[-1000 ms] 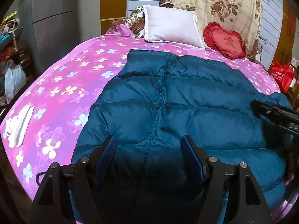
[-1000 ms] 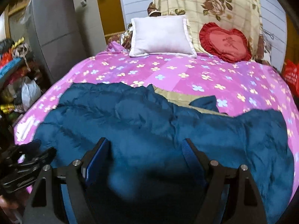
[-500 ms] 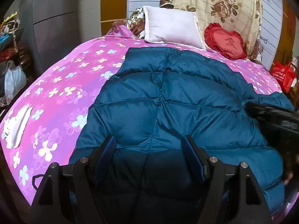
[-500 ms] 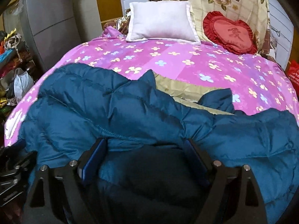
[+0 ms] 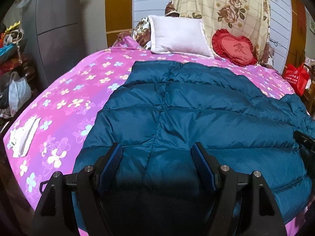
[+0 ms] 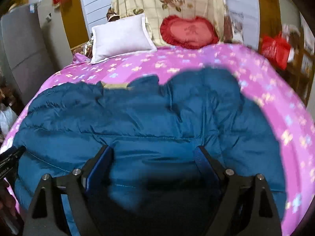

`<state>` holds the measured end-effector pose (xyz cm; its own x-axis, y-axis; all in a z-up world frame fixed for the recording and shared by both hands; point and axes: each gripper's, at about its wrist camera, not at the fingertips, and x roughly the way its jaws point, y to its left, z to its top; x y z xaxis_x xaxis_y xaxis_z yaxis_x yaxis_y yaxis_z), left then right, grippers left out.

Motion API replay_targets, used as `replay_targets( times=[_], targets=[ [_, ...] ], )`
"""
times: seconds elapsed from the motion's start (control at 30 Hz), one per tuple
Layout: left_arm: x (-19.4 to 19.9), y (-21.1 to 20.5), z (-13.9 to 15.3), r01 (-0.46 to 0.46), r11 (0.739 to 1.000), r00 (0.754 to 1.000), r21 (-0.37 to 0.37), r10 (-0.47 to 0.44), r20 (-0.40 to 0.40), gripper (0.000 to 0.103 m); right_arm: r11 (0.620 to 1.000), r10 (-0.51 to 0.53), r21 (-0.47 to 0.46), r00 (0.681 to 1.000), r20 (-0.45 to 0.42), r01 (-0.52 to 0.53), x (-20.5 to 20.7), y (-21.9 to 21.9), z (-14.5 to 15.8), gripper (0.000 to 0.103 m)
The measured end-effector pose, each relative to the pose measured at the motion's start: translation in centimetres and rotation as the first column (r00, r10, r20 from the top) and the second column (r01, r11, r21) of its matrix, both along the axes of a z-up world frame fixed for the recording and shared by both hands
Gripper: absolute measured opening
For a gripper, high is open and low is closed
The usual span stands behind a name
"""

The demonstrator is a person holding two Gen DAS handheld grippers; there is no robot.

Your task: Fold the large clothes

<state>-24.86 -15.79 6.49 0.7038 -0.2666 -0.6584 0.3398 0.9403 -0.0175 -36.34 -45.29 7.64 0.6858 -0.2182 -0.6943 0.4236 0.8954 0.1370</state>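
Jacket (image 5: 196, 114) lies spread on the pink bedsheet (image 5: 65, 102), directly ahead of and beneath both tongs, long axis running toward the white pillow (image 5: 177, 36). We hold the left gripper (image 5: 157, 157) and right gripper (image 6: 153, 159) released, grasping nothing. Red heart cushion (image 6: 187, 31) sits well apart; nothing obstructs.
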Motion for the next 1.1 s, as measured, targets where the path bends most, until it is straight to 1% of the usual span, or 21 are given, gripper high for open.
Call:
replay_targets(
  times=[0.1, 0.2, 0.3, 0.37, 0.43, 0.5, 0.63, 0.77, 0.83, 1.1],
  targets=[
    [-0.7, -0.2, 0.1, 0.005, 1.000, 1.000, 0.020, -0.006, 0.027, 0.054, 1.000, -0.005, -0.011, 1.000, -0.014, 0.005, 0.3, -0.1, -0.4, 0.089],
    [-1.7, 0.0, 0.2, 0.014, 1.000, 0.999, 0.016, -0.015, 0.045, 0.054, 1.000, -0.024, -0.001, 0.999, -0.030, 0.024, 0.1, 0.0, 0.0, 0.089],
    [-2.4, -0.3, 0.5, 0.013, 0.999, 0.998, 0.029, -0.015, 0.060, 0.054, 0.999, -0.040, 0.012, 0.999, 0.018, 0.040, -1.8, 1.5, 1.5, 0.090],
    [-2.9, -0.6, 0.7, 0.016, 0.999, 0.998, 0.035, -0.018, 0.059, 0.054, 1.000, -0.019, -0.019, 0.999, 0.047, 0.020, -3.0, 3.4, 2.5, 0.096],
    [-3.6, -0.6, 1.0, 0.023, 0.999, 0.998, 0.026, -0.025, 0.057, 0.054, 0.999, -0.007, -0.053, 0.998, 0.068, 0.010, -4.0, 5.3, 3.2, 0.098],
    [-4.4, -0.6, 1.3, 0.024, 1.000, 0.998, 0.015, -0.024, 0.065, 0.054, 0.997, 0.026, -0.072, 0.996, 0.083, -0.020, -4.8, 7.3, 3.5, 0.099],
    [-5.9, -0.7, 1.0, 0.035, 0.999, 0.998, 0.006, -0.036, 0.060, 0.054, 0.993, 0.039, -0.110, 0.996, 0.084, -0.030, -5.8, 10.1, 3.7, 0.100],
    [-6.7, -1.2, 0.9, 0.048, 0.998, 0.995, 0.043, -0.051, 0.085, 0.054, 0.990, 0.037, -0.141, 0.995, 0.096, -0.023, -6.6, 11.7, 3.6, 0.102],
    [-6.8, -1.1, 1.0, 0.052, 0.998, 0.994, 0.039, -0.055, 0.096, 0.054, 0.988, 0.037, -0.153, 0.994, 0.107, -0.021, -7.0, 12.5, 3.6, 0.103],
    [-6.6, -1.0, 0.9, 0.053, 0.998, 0.991, 0.039, -0.057, 0.118, 0.054, 0.981, 0.045, -0.192, 0.992, 0.114, -0.022, -6.9, 13.7, 3.0, 0.103]
  ],
)
